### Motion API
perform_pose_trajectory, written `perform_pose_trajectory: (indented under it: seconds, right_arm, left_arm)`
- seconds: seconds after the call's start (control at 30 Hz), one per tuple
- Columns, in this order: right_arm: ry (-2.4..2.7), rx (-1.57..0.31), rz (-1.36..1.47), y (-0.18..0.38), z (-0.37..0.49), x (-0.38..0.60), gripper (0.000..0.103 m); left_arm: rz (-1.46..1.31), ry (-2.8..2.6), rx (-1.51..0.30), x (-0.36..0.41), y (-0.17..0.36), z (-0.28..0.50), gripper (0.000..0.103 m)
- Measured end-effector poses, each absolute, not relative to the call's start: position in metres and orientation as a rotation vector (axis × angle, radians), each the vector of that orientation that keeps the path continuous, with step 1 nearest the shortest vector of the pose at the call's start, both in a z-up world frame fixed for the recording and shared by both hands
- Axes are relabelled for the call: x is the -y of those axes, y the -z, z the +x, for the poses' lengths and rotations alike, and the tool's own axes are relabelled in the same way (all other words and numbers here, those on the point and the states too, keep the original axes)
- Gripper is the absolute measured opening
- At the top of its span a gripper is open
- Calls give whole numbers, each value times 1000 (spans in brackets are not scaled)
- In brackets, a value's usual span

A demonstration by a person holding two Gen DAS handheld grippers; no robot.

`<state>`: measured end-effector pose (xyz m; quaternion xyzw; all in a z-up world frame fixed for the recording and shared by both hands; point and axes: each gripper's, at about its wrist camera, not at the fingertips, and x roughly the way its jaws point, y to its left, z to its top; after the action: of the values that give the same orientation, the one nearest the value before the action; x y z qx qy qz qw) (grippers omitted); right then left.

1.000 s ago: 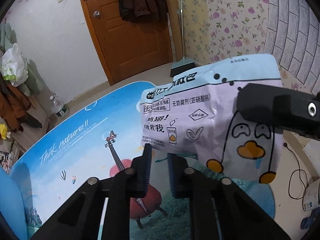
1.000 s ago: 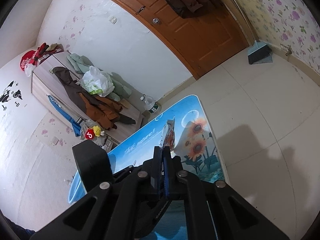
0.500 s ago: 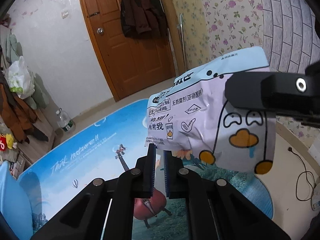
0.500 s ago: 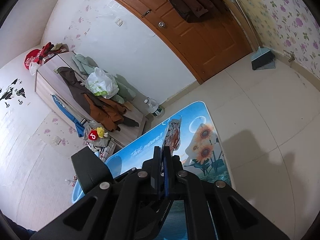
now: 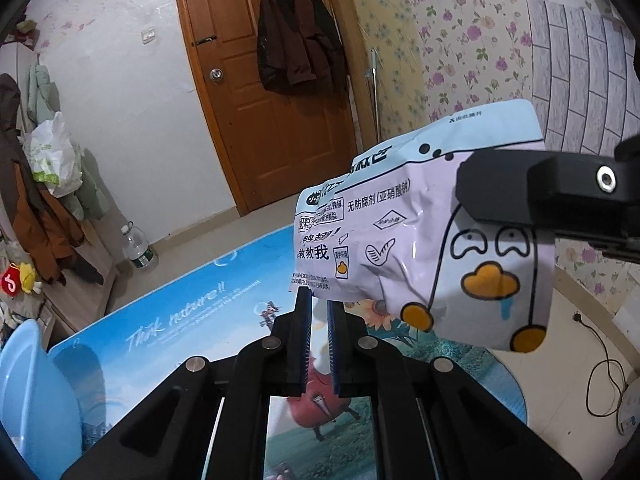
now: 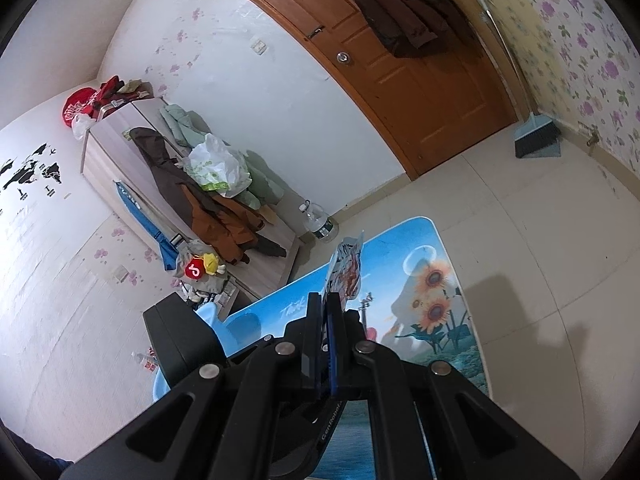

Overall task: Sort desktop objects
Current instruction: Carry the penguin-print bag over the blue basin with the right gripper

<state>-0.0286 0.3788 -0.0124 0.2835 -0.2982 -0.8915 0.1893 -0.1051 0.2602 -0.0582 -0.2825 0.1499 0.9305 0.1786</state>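
A blue printed table mat (image 5: 160, 320) lies below, with a wooden door (image 5: 264, 112) behind. The right gripper (image 6: 329, 320) pinches a duck-printed snack bag (image 5: 420, 240) by its edge, holding it in the air above the mat. The left gripper (image 5: 318, 308) sits just under the bag's lower corner — fingers narrowly apart, whether they touch it cannot be told.

The left hand-held gripper (image 5: 318, 300) is raised, its two fingers almost together with a narrow gap between them. The right hand-held gripper (image 6: 329, 300) is raised too, fingers pressed onto a snack bag (image 5: 420, 232).
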Motion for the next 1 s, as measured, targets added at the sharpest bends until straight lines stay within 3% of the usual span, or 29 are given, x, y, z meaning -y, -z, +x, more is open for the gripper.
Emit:
perform_pose_trajectory:
  seconds: [1.0]
  right_arm:
    - [2454, 616, 660, -74, 47, -258, 3]
  left_arm:
    - [-635, -2842, -281, -141, -16, -40, 9]
